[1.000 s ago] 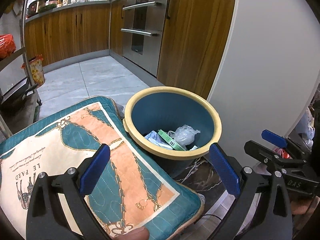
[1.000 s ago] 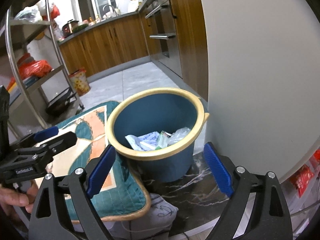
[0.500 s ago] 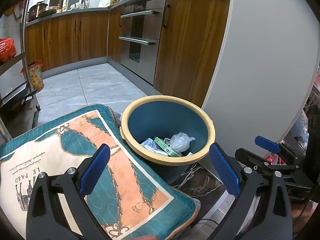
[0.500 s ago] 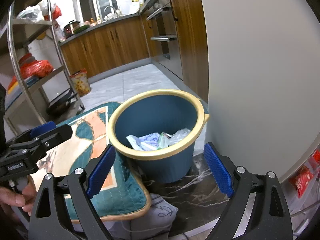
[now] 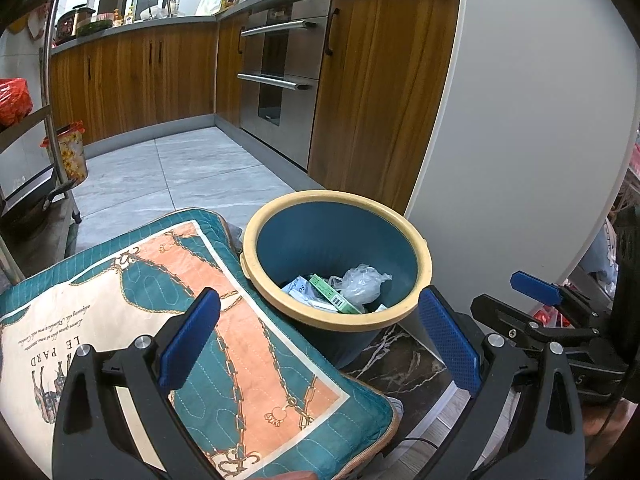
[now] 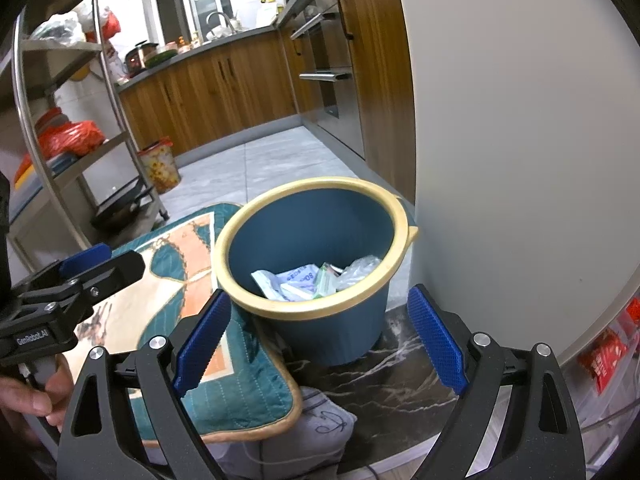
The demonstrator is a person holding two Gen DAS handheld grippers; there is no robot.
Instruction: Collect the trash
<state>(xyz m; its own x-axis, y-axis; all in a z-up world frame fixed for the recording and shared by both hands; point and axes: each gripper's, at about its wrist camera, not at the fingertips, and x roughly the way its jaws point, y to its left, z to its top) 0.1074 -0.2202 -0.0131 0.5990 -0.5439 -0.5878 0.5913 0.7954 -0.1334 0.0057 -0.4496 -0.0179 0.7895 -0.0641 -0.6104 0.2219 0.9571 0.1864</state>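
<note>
bin (image 6: 332,320) on dark marble ledge beside cushion (image 5: 224,340) | trash inside: crumpled plastic bag (image 5: 360,282), green carton (image 5: 330,294) (light, soft, slippery film); pinch bag's bunched top | left gripper (image 5: 320,340), right gripper (image 6: 316,340) both wide, empty

Dark marble slab (image 6: 404,376), lower centre: blue bin (image 6: 340,328) w/ yellow rim stands on it; teal/orange cushion (image 6: 240,392) overlaps slab's left edge, touching bin.
</note>
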